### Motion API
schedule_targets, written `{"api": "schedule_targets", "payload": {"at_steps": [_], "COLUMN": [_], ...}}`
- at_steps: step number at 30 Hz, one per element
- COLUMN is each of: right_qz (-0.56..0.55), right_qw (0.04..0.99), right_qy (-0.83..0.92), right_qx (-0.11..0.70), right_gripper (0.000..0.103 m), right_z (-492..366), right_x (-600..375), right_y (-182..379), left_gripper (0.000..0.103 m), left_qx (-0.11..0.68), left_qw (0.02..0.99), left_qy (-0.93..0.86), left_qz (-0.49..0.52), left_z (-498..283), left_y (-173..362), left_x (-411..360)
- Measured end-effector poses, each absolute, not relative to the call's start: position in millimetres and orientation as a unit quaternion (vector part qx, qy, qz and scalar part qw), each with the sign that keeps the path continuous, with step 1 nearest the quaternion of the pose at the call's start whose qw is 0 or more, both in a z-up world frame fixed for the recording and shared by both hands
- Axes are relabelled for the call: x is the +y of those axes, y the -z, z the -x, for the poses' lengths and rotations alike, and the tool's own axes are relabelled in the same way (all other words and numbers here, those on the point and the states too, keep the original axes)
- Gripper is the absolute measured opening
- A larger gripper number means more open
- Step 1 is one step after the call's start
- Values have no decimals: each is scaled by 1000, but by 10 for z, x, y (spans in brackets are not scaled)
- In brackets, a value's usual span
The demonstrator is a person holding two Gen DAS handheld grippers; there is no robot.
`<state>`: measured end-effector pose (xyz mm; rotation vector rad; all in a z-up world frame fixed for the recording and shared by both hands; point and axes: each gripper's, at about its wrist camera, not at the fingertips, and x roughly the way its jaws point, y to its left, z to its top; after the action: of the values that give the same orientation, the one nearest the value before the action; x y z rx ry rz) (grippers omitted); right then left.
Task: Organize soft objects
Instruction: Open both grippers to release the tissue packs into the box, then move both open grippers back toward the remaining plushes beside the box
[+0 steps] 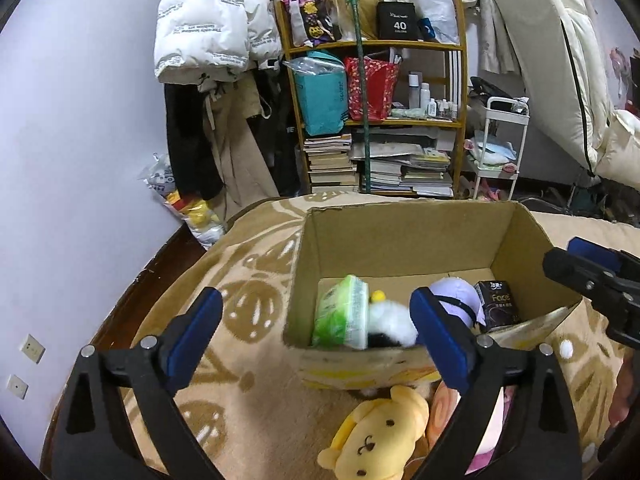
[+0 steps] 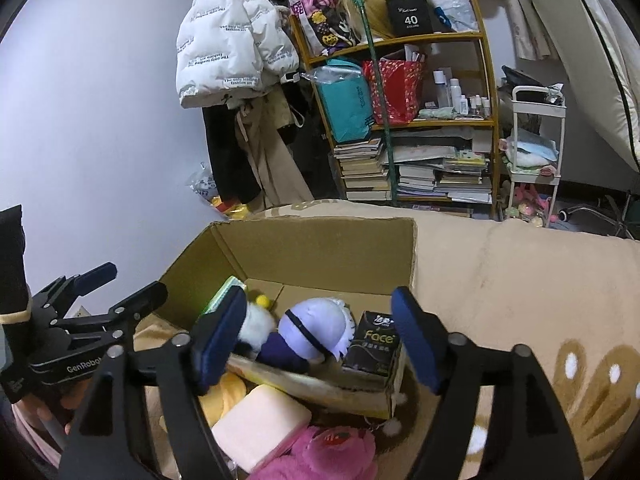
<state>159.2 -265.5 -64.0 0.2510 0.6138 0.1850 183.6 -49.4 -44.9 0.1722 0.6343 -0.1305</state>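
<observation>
An open cardboard box (image 1: 400, 236) (image 2: 320, 248) stands on the blanket-covered bed. Inside lie a green tissue pack (image 1: 340, 312), a white-and-black plush (image 1: 390, 322) (image 2: 256, 326), a lavender round plush (image 1: 456, 298) (image 2: 316, 328) and a black "Face" tissue pack (image 1: 498, 302) (image 2: 374, 346). In front of the box lie a yellow bear plush (image 1: 384, 428), a cream soft block (image 2: 260, 420) and a pink plush (image 2: 324, 456). My left gripper (image 1: 316, 332) is open and empty, before the box's near wall. My right gripper (image 2: 318, 336) is open and empty over the box's near edge.
A beige patterned blanket (image 1: 248, 300) (image 2: 520, 280) covers the bed. Behind stand a wooden shelf (image 1: 376, 80) with bags and books, hanging jackets (image 1: 208, 28) and a white trolley (image 1: 500, 140). The right gripper shows at the left view's right edge (image 1: 592, 280); the left one shows in the right view (image 2: 88, 320).
</observation>
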Motion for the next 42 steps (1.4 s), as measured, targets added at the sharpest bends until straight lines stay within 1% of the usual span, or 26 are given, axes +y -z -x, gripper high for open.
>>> {"api": "schedule_targets", "payload": {"at_steps": [1, 5, 7, 10, 17, 26, 35, 42], "right_qz": [-122, -110, -111, -116, -107, -96, -87, -79], "right_qw": [942, 944, 945, 946, 946, 946, 944, 941], "right_qy": [-90, -83, -78, -72, -58, -55, -49, -43], "right_qx": [301, 299, 297, 296, 300, 304, 314, 326], "right_gripper": [85, 91, 97, 101, 103, 103, 103, 103], "right_z": [-1575, -1458, -1371, -1259, -1002, -692, -450, -452], "right_x": [-2648, -2605, -2596, -2599, -2584, -2517, -2486, -2439], "right_y": [630, 566, 539, 504, 419, 388, 400, 477], "left_gripper": [95, 98, 99, 99, 99, 99, 99, 99], "left_qx": [311, 310, 309, 311, 321, 345, 382, 405], "left_qw": [945, 946, 946, 946, 943, 935, 922, 913], "left_qy": [61, 56, 56, 56, 57, 48, 44, 39], "left_qz": [-85, -83, -79, -74, -71, -65, -45, -25], "left_z": [-1802, -1671, -1594, -1473, -1209, -920, -729, -718], "left_y": [430, 362, 334, 292, 226, 184, 257, 373], "left_x": [-468, -393, -355, -305, -260, -129, -23, -7]}}
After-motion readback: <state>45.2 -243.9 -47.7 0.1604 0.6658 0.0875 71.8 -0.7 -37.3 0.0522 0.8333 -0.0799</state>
